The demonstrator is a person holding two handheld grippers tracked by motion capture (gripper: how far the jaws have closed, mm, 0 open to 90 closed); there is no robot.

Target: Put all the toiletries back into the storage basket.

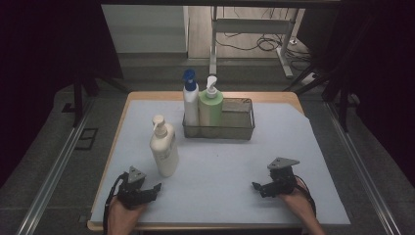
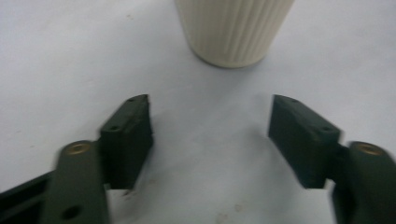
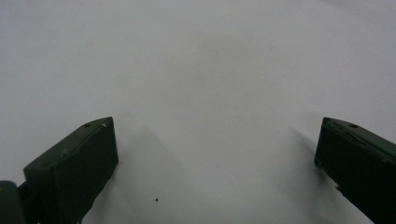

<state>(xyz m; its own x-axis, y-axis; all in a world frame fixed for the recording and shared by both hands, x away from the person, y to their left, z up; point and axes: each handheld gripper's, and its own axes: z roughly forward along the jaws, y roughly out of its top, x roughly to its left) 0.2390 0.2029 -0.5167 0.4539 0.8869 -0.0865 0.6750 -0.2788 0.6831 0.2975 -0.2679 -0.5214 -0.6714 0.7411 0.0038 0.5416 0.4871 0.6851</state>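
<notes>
A cream pump bottle (image 1: 164,147) stands upright on the white sheet (image 1: 220,161) at the left. Its ribbed base (image 2: 233,32) shows just beyond my left gripper (image 2: 210,116), which is open with only bare sheet between the jaws. In the high view the left gripper (image 1: 154,190) lies low by the table's front left edge, just in front of that bottle and apart from it. My right gripper (image 1: 258,189) sits low at the front right. It is open (image 3: 215,140) over bare sheet, with nothing between its jaws.
A wire basket (image 1: 240,128) stands at the back middle of the table. In its left end stand a white bottle with a blue cap (image 1: 190,100) and a green pump bottle (image 1: 211,105). The table's wooden edge (image 1: 112,152) runs along the left.
</notes>
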